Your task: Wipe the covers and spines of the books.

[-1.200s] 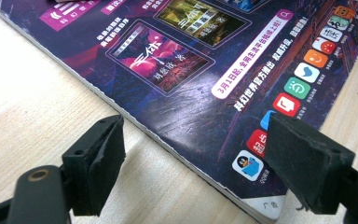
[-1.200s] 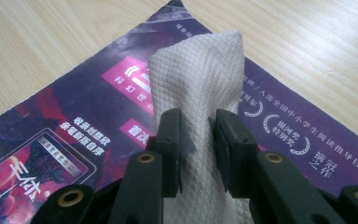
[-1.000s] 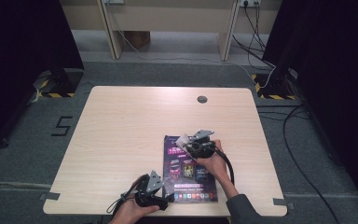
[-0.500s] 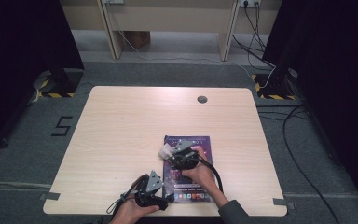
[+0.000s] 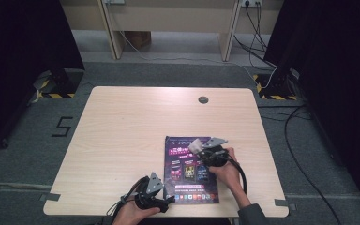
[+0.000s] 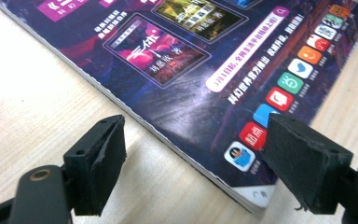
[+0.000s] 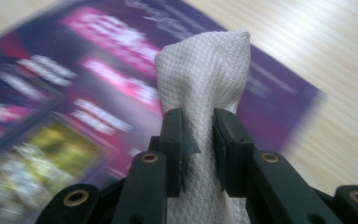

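The right tool [image 7: 198, 135] pinched a white crumpled paper towel [image 7: 207, 74], pointing up, over the purple shiny magazine [image 5: 190, 171], lying lengthwise away from the person. The left tool [image 6: 193, 158] stood wide apart at its near corner.

left gripper [image 5: 168, 201]: sitting low at 6 o'clock, fingers [image 6: 98, 163] gaping wide, pointing toward 3 o'clock | right gripper [image 5: 198, 147]: sitting at 4 o'clock, fingers [image 7: 176, 140] pinching tight, forearm entering from 5 o'clock

Table light: the table [image 5: 122, 140] was evenly and softly lit, with dark surrounds beyond it.
Glare: a pale sheen lay on the magazine [image 6: 205, 93] cover.
Blur: the magazine behind the tissue [image 7: 205, 84] was smeared; the tissue stayed sharp.
Shadows: faint, under the jaws.
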Motion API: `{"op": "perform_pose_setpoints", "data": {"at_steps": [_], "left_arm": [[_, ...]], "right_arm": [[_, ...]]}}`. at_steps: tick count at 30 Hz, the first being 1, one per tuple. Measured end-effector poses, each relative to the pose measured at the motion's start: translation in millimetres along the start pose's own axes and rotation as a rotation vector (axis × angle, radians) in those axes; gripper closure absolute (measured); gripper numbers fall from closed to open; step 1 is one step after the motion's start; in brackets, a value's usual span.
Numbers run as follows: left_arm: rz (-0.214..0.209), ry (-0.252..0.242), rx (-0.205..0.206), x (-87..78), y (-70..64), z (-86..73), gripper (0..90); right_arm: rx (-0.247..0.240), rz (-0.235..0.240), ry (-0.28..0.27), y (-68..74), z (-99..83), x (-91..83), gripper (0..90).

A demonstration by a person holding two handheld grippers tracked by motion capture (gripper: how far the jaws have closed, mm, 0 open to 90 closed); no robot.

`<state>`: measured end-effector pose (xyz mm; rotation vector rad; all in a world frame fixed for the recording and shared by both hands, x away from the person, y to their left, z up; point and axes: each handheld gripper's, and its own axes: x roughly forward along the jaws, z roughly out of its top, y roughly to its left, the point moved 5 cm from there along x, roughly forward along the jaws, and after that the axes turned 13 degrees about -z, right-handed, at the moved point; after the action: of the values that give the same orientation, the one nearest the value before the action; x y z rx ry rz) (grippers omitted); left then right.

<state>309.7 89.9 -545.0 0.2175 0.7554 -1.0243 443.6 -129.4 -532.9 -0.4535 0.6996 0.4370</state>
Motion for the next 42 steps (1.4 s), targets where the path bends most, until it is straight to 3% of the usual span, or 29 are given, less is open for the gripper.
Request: {"op": "perform_pose_setpoints", "data": {"at_steps": [3,6,10,14,17,29,34,42], "left_arm": [[-0.006,0.012,0.012,-3.3,-3.6,-2.2,20.7],[-0.007,0.012,0.020,-3.6,-6.2,-2.4,22.6],[-0.025,0.010,0.033,-3.7,-9.3,-2.2,29.7],[-0.049,0.017,0.032,-5.2,-12.3,-3.4,37.2],[-0.052,0.044,0.034,-2.6,-13.6,-6.2,37.1],[-0.035,0.059,0.027,5.7,-6.5,4.2,36.9],[-0.006,0.044,0.024,10.5,-0.7,9.8,38.5],[-0.006,0.027,0.006,9.9,0.1,8.7,39.1]], "right_arm": [[0.033,-0.038,0.014,-17.5,-7.4,-2.1,74.6],[0.057,-0.039,0.016,-23.2,-10.4,-2.5,74.9],[0.010,-0.069,0.012,-19.8,-8.6,-2.2,75.2],[0.027,-0.062,0.017,-20.3,-9.2,-2.1,74.8],[0.026,-0.064,0.018,-20.1,-9.0,-2.1,74.9],[0.040,-0.065,0.012,-14.7,-1.5,4.5,74.5],[0.013,-0.010,-0.004,8.0,8.0,6.6,74.6],[-0.083,0.113,-0.049,70.9,24.1,2.6,74.4]]}}
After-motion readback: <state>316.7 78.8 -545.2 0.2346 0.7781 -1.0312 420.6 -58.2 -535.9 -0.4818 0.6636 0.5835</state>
